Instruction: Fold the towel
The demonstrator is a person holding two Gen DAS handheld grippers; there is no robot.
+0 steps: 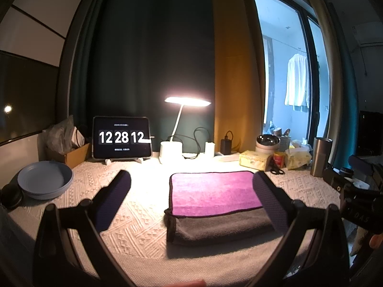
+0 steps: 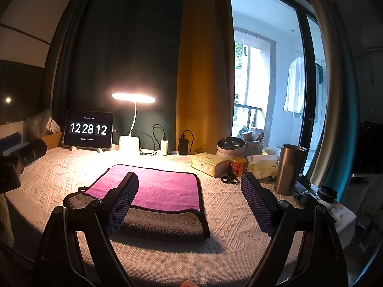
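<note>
A folded towel (image 1: 213,192), magenta on top with a grey layer at its near edge, lies flat on the white knitted tablecloth (image 1: 134,215). It also shows in the right wrist view (image 2: 158,189). My left gripper (image 1: 191,198) is open and empty, above the towel's left part; its right finger crosses the towel's right edge. My right gripper (image 2: 189,203) is open and empty, above the towel's right edge; its left finger stands over the towel. The right gripper's body shows at the right of the left wrist view (image 1: 354,191).
At the back stand a tablet clock (image 1: 122,137), a lit desk lamp (image 1: 184,129), chargers, a tissue box (image 1: 255,159), scissors (image 1: 277,170), a red can (image 2: 238,166) and a steel tumbler (image 2: 288,169). A blue plate (image 1: 45,179) sits at the left.
</note>
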